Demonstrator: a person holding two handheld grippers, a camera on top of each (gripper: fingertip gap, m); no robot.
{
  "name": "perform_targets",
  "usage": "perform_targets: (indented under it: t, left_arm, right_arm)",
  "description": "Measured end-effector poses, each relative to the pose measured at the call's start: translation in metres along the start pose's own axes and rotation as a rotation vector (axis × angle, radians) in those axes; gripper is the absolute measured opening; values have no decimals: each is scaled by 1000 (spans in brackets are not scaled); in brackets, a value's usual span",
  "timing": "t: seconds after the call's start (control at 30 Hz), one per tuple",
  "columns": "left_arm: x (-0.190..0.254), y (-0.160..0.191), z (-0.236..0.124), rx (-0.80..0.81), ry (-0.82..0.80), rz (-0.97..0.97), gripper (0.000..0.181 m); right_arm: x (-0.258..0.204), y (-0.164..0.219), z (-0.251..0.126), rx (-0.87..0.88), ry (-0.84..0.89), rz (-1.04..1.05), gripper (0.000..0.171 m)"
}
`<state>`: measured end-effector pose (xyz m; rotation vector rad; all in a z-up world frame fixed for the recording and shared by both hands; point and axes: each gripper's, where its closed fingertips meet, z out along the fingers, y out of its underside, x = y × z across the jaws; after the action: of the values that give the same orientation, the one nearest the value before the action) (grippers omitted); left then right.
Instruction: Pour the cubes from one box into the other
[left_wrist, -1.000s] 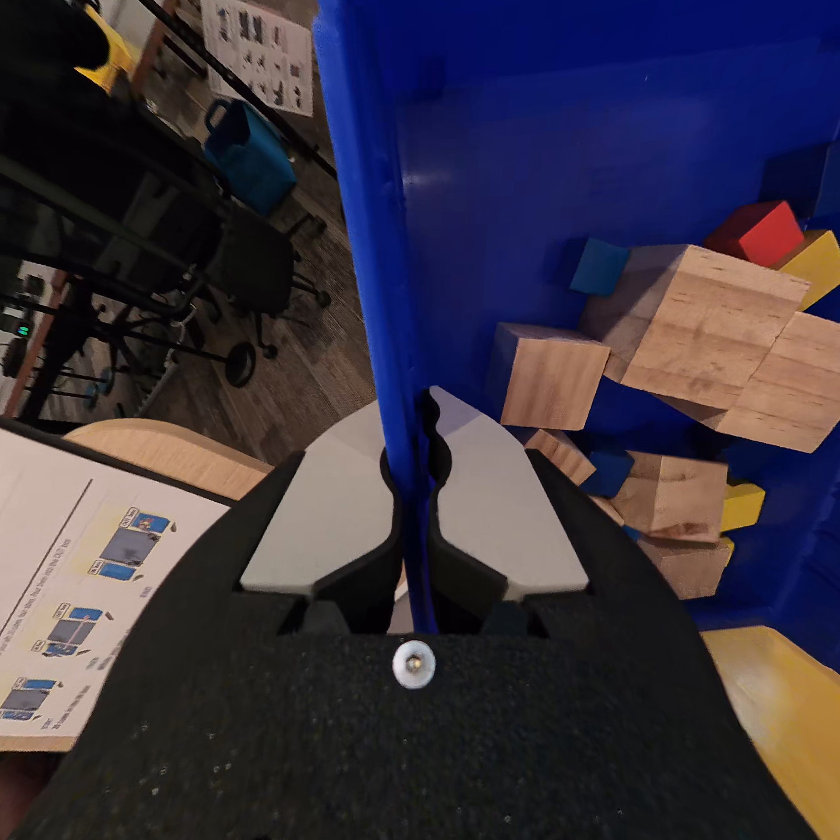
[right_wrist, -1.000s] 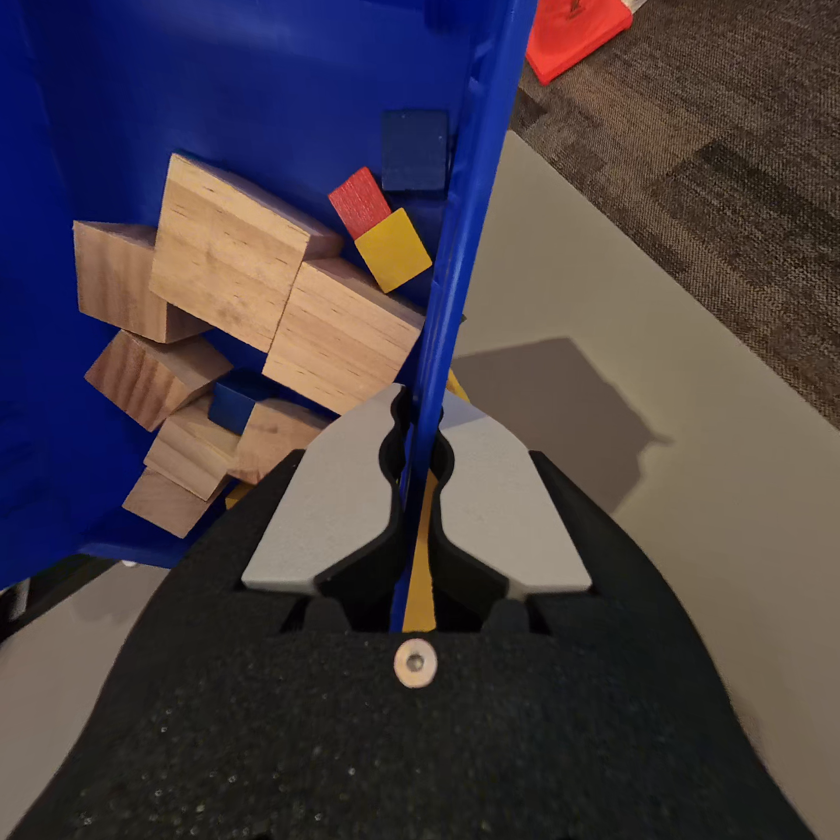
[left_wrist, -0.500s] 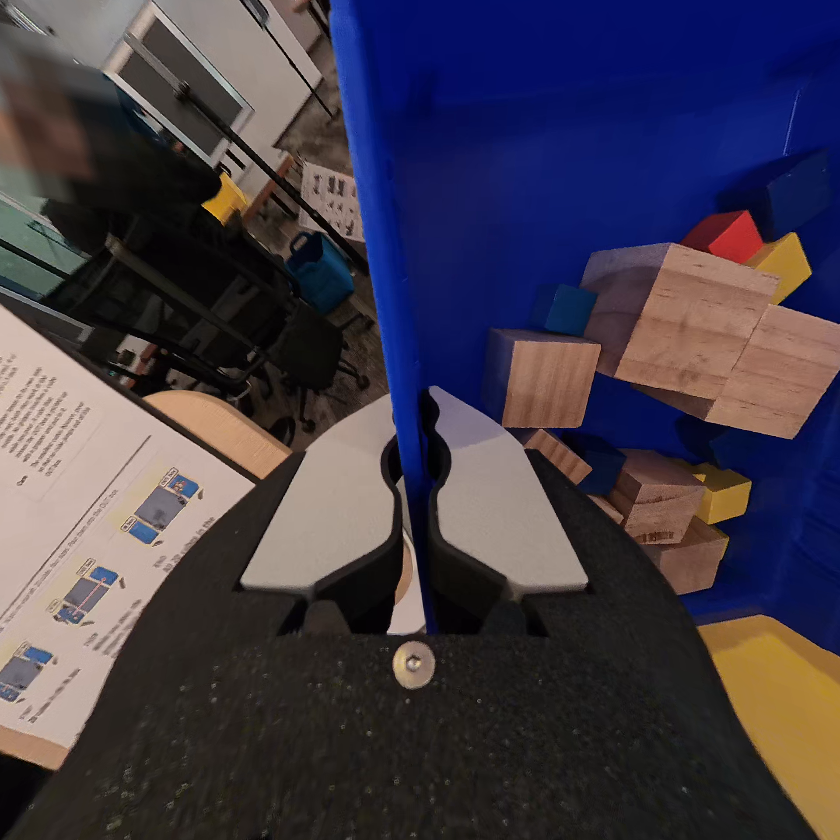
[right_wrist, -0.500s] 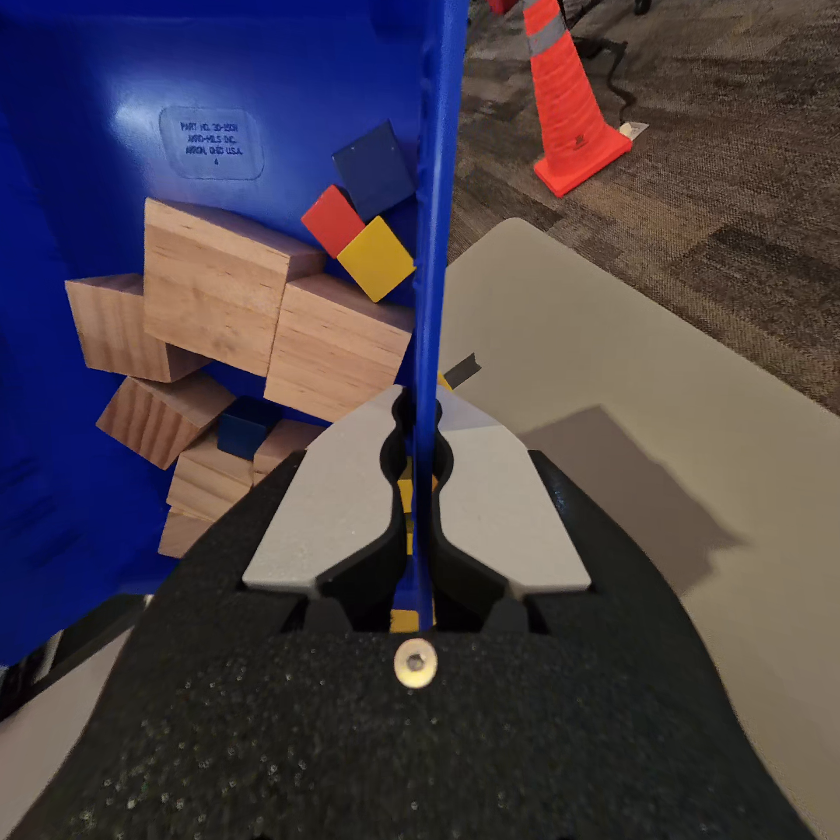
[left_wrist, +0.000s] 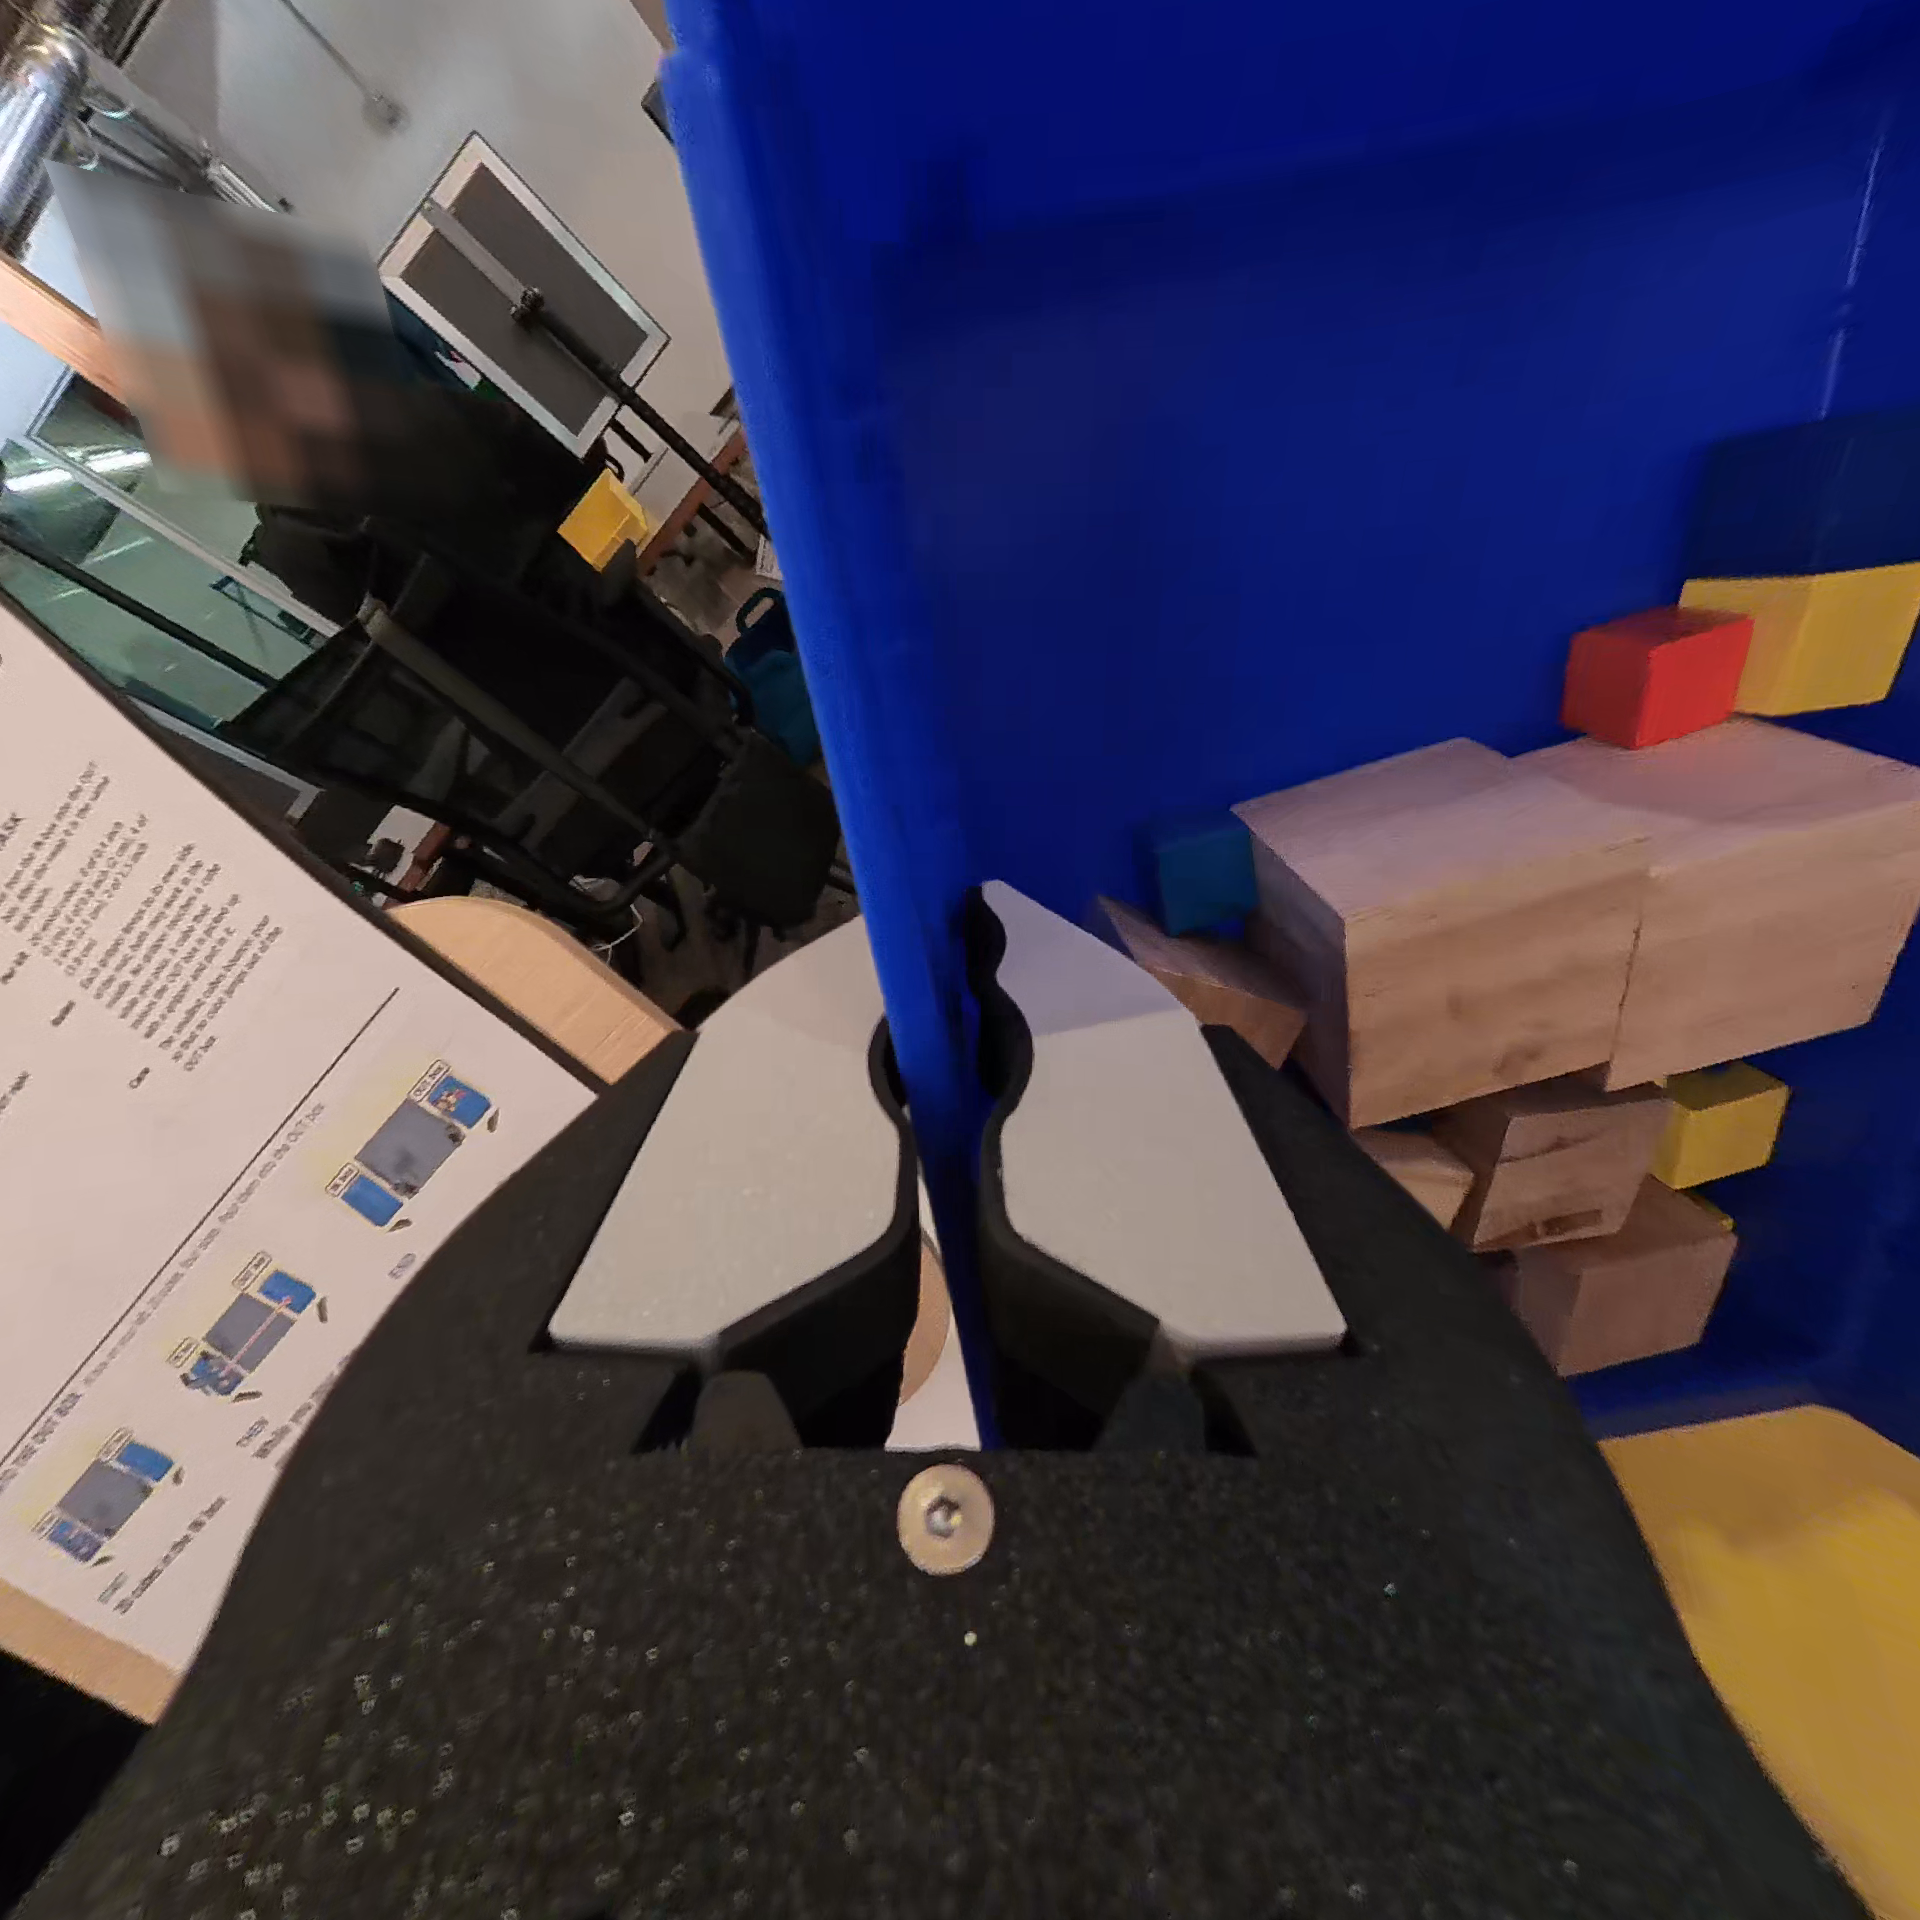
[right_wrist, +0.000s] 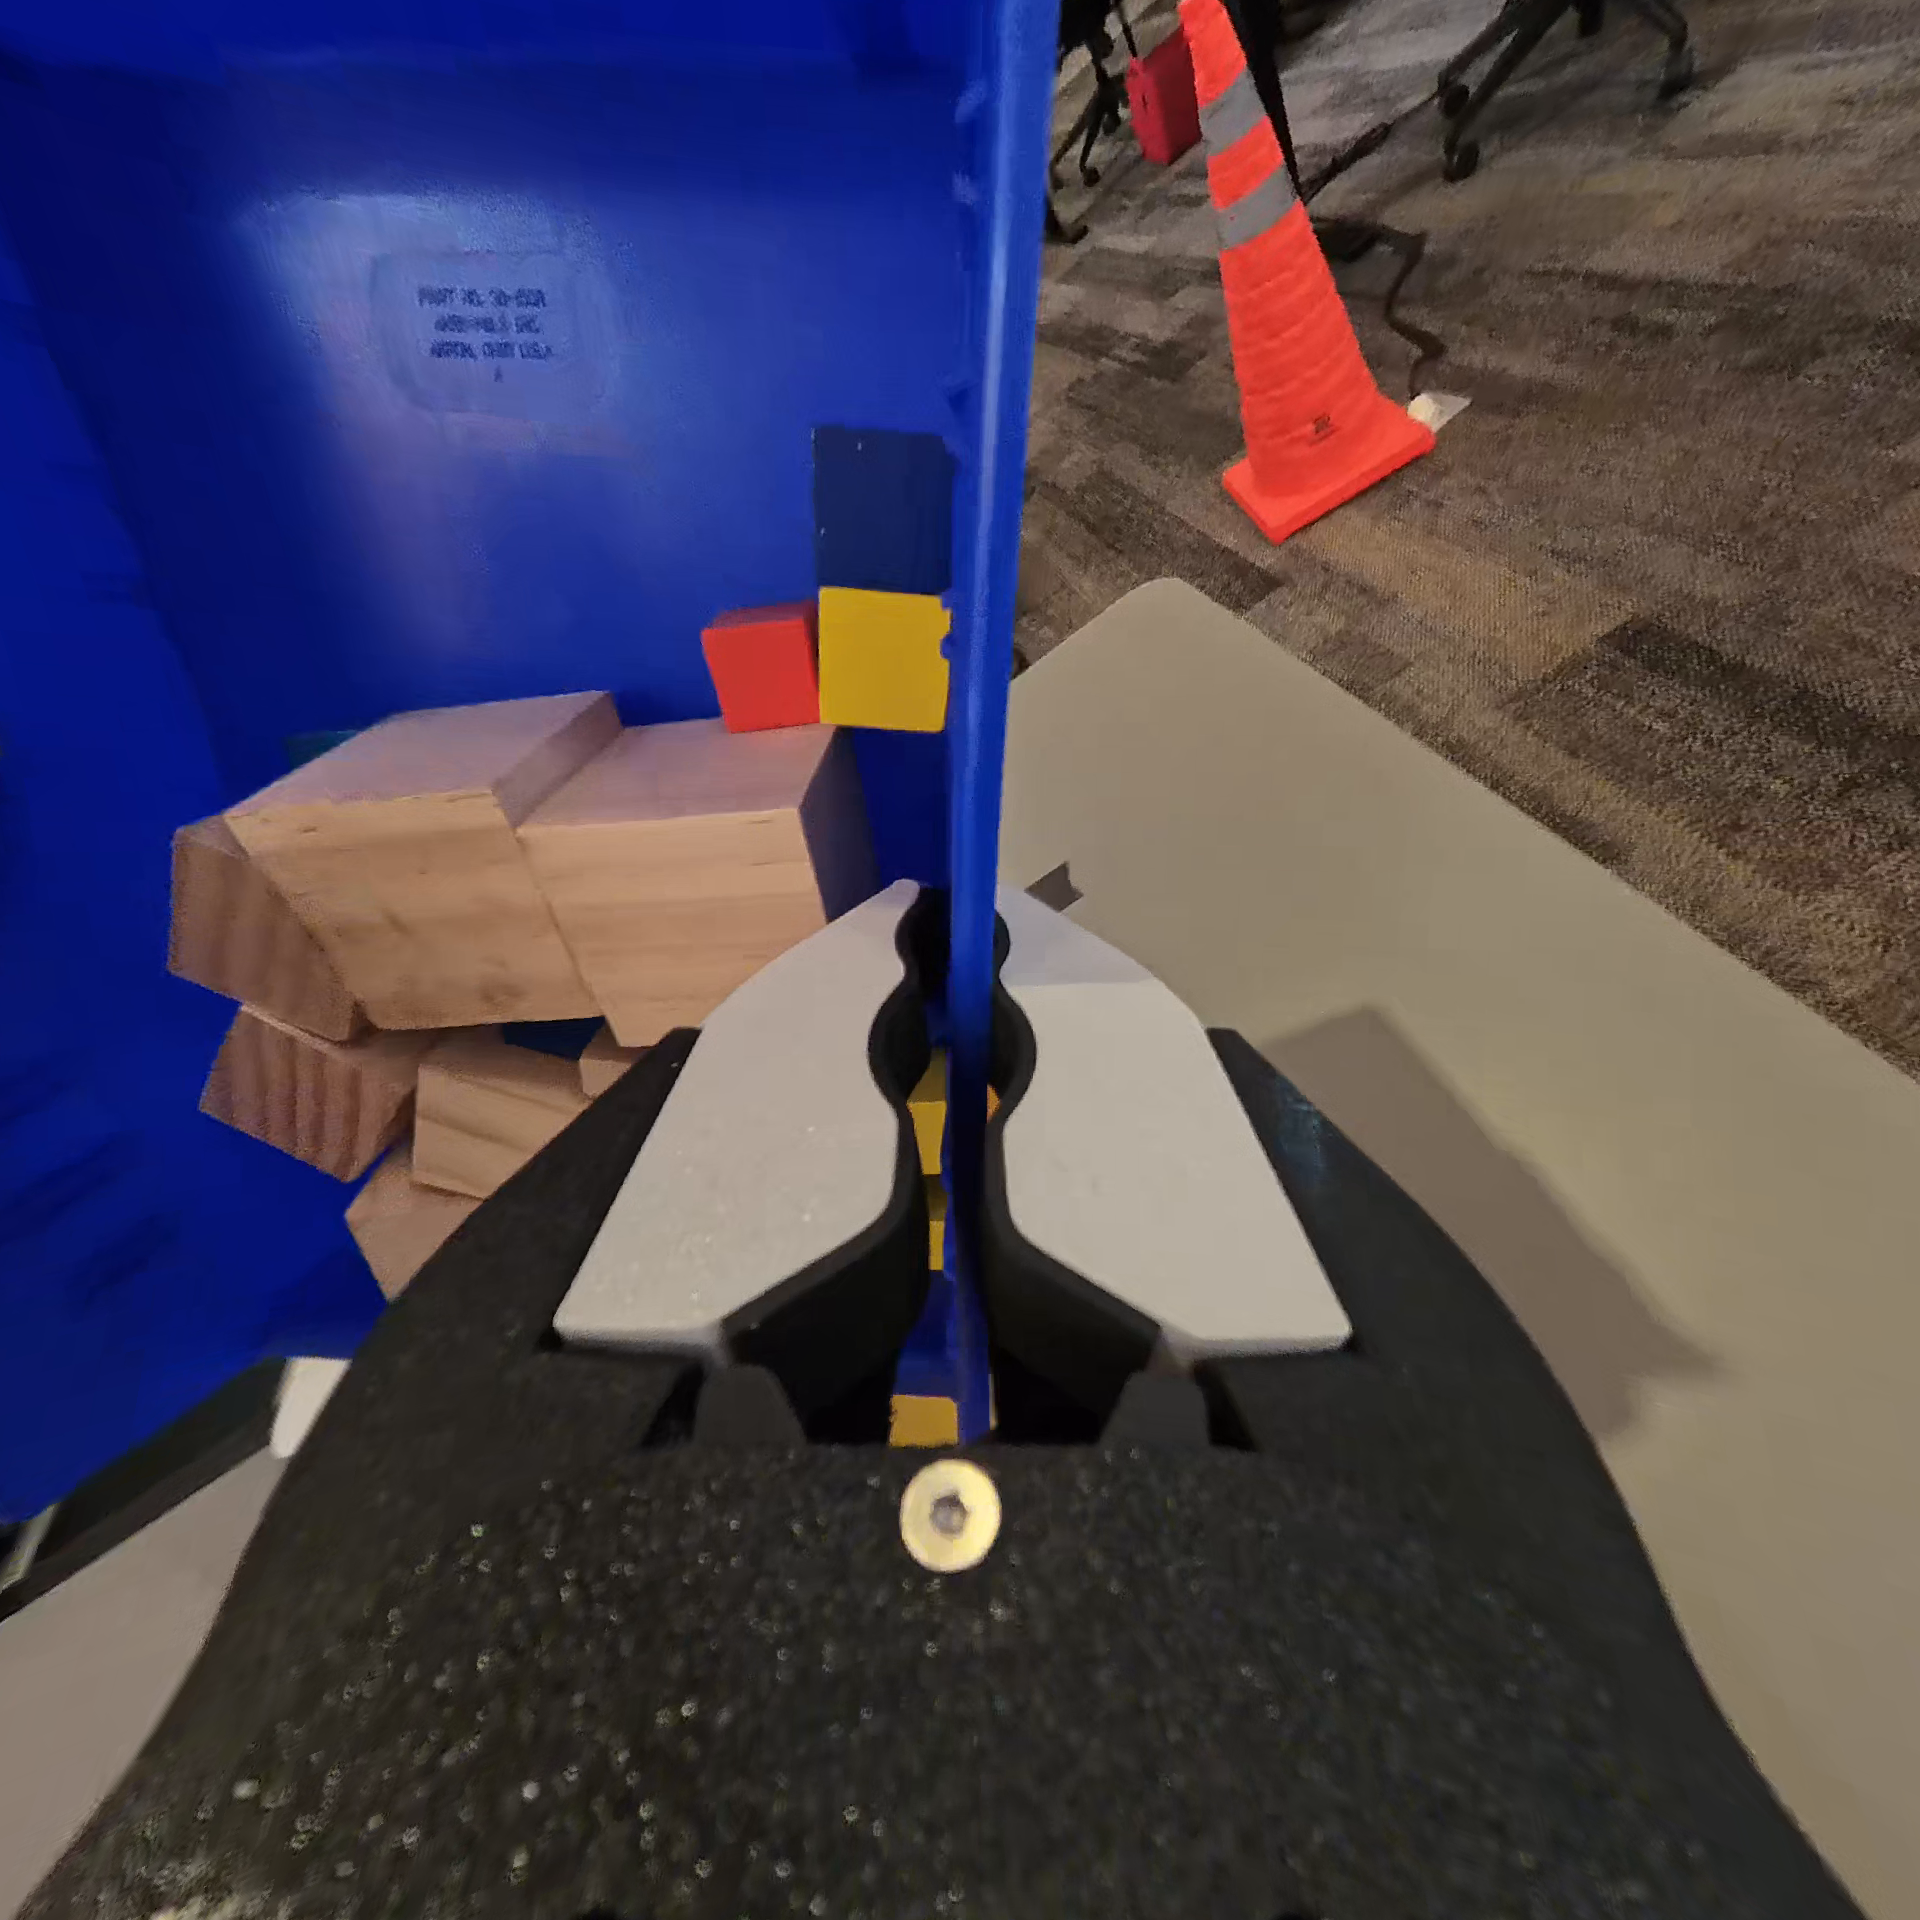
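Two tongs tip the blue box up.

The left gripper and right gripper each pinch one side wall. The cubes pile low between them, above the yellow box, about as near to each.

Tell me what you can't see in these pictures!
- Yellow box: left wrist view, mostly cut off by the edge and hidden behind the left gripper.
- Lowest wooden cubes: right wrist view, partly hidden behind the right gripper.
- Blue box: its outer shape is cut off in both views.
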<state>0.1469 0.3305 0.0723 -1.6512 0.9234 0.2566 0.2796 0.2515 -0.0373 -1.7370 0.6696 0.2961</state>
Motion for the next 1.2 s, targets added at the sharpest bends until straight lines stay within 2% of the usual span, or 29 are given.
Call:
perform_targets:
  t: [0.17,0.27,0.63,1.2]
  left_arm:
    - [0,-13,-7,98,-39,22,5]
    - [2,-11,-5,91,-41,20,5]
    - [-13,-22,-33,291,-155,-2,5]
    - [-13,-16,-67,483,-279,-26,5]
  right_arm:
    - [0,-4,2,51,-55,33,5]
    - [3,2,6,37,-56,45,5]
    - [-14,-15,3,243,-158,6,5]
    - [-21,-24,-11,408,-247,-16,5]
